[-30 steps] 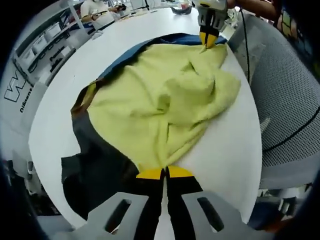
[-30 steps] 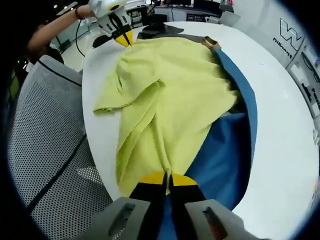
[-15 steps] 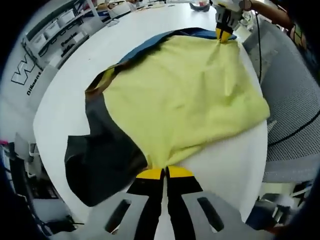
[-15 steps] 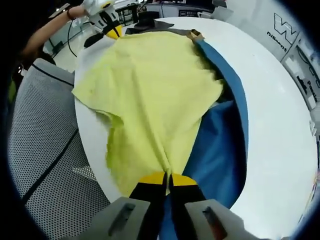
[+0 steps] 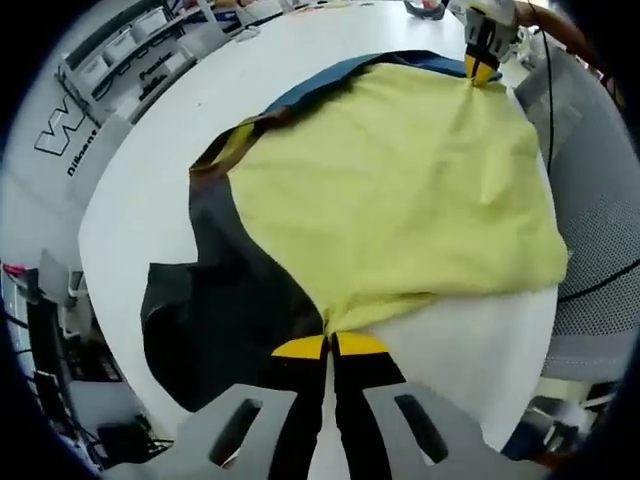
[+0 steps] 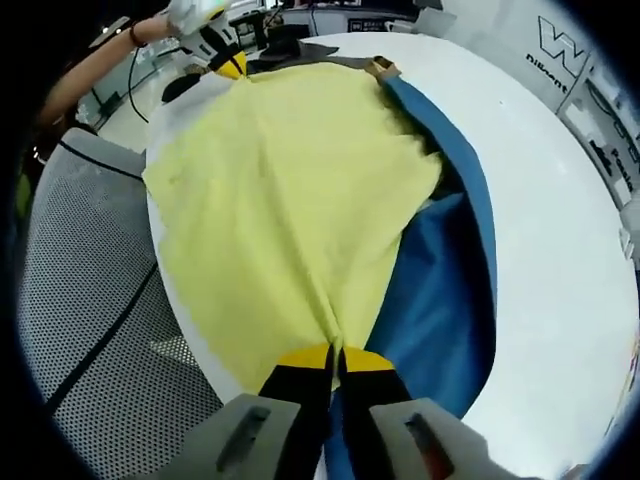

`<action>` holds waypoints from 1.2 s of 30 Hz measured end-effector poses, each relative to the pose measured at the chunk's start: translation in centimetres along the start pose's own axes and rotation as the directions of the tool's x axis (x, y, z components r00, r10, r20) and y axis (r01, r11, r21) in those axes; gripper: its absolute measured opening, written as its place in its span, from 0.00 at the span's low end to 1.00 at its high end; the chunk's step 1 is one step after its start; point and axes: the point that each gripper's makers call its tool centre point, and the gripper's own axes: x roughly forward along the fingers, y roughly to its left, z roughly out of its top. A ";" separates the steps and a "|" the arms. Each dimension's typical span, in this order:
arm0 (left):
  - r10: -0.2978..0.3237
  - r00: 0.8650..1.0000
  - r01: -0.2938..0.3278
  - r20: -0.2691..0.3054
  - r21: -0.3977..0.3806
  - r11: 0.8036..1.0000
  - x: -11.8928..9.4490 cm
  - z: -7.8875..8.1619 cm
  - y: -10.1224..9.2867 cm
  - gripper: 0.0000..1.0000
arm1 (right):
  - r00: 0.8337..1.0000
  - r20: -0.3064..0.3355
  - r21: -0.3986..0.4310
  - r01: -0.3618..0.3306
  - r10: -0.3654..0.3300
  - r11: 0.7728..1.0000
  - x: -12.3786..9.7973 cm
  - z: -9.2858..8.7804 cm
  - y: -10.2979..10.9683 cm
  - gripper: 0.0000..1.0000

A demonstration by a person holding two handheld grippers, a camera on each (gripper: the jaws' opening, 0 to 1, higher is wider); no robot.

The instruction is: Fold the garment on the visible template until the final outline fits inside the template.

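A yellow-green garment (image 5: 400, 200) lies stretched flat across a round white table (image 5: 140, 190), over a template sheet that is dark grey (image 5: 215, 320) on one half and blue (image 6: 440, 300) on the other. My left gripper (image 5: 328, 345) is shut on one edge of the garment (image 6: 290, 200). My right gripper (image 6: 333, 357) is shut on the opposite edge. Each gripper appears in the other's view at the far end: the right gripper (image 5: 482, 68) and the left gripper (image 6: 228, 66), both pinching the cloth. The garment's near side hangs slightly over the table edge.
A grey mesh office chair (image 6: 90, 300) stands close against the table (image 6: 560, 220) beside the garment, also seen as the chair (image 5: 600, 200). Shelving and equipment (image 5: 110, 70) line the wall behind. A person's arm (image 6: 95, 70) holds the far gripper.
The two grippers have pulled apart, drawing the bunched, wrinkled garment out taut and flat over the template. The folds in its middle have smoothed away.
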 end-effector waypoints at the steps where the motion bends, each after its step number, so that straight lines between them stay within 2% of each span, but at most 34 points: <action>1: 0.003 1.000 -0.003 0.007 0.008 1.000 -0.2 0.1 -0.1 0.00 | 1.000 0.002 -0.003 0.001 -0.001 1.000 0.0 0.0 0.0 0.00; 3: 0.003 1.000 -0.002 0.027 -0.014 1.000 -0.6 0.3 -0.3 0.01 | 0.999 0.038 0.015 0.001 -0.002 1.000 -0.1 0.3 -0.1 0.00; 6: 0.020 0.999 -0.018 0.032 -0.042 0.999 -1.3 0.0 -0.2 0.02 | 0.998 0.056 0.008 0.022 -0.023 1.000 -0.3 0.4 -0.2 0.00; 7: 0.027 0.999 -0.025 0.030 -0.044 0.999 -1.4 -0.1 -0.2 0.02 | 0.997 0.066 0.004 0.034 -0.034 0.999 -0.5 0.5 -0.3 0.04; 9: 0.045 0.998 -0.043 0.037 -0.067 0.997 -1.9 -0.1 -0.3 0.07 | 0.994 0.091 0.001 0.052 -0.052 0.999 -1.0 1.0 -0.4 0.09; 12: 0.051 0.997 -0.043 0.066 -0.120 0.992 -2.4 0.1 -1.0 0.12 | 0.993 0.106 -0.009 0.059 -0.057 0.998 -1.4 1.4 -0.2 0.10; 13: 0.040 0.996 -0.026 0.085 -0.161 0.987 -2.5 0.2 -1.7 0.12 | 0.992 0.113 -0.016 0.061 -0.059 0.998 -1.5 1.6 -0.1 0.11; 18: 0.017 0.993 0.006 0.118 -0.188 0.982 -2.5 0.4 -3.4 0.14 | 0.991 0.120 -0.047 0.059 -0.053 0.997 -1.5 1.8 0.5 0.13; 19: 0.010 0.991 0.017 0.133 -0.202 0.979 -2.5 0.6 -3.9 0.14 | 0.990 0.135 -0.079 0.055 -0.044 0.995 -1.5 2.0 0.8 0.14; 22: -0.015 0.985 0.058 0.169 -0.247 0.967 -2.5 1.1 -5.3 0.16 | 0.990 0.131 -0.076 0.061 -0.051 0.995 -1.5 1.9 0.8 0.16; 24: -0.027 0.982 0.075 0.187 -0.254 0.964 -2.5 1.4 -6.0 0.18 | 0.990 0.132 -0.083 0.059 -0.047 0.995 -1.6 1.9 1.0 0.16; 26: -0.063 0.974 0.118 0.216 -0.255 0.960 -2.6 2.1 -7.3 0.19 | 0.990 0.132 -0.085 0.054 -0.042 0.995 -1.7 1.8 1.2 0.16; 28: -0.092 0.962 0.173 0.259 -0.311 0.934 -2.5 2.9 -8.5 0.25 | 0.991 0.133 -0.085 0.041 -0.030 0.996 -1.6 1.8 1.5 0.16; 29: -0.102 0.957 0.201 0.270 -0.371 0.907 -2.5 3.1 -9.1 0.31 | 0.991 0.133 -0.087 0.036 -0.025 0.996 -1.6 1.8 1.6 0.15; 30: -0.106 0.955 0.215 0.276 -0.400 0.891 -2.5 3.2 -9.4 0.38 | 0.991 0.135 -0.090 0.029 -0.017 0.996 -1.7 1.8 1.9 0.15; 31: -0.103 0.952 0.212 0.287 -0.380 0.901 -2.5 3.4 -9.6 0.39 | 0.990 0.137 -0.090 0.023 -0.011 0.996 -1.7 1.8 2.1 0.15; 33: -0.104 0.950 0.221 0.293 -0.401 0.889 -2.5 3.6 -10.0 0.31 | 0.990 0.139 -0.090 0.007 0.005 0.996 -1.7 1.7 2.5 0.15; 36: -0.119 0.948 0.242 0.297 -0.422 0.874 -2.3 3.7 -10.9 0.33 | 0.992 0.122 -0.102 -0.002 0.015 0.995 -1.5 1.3 2.8 0.17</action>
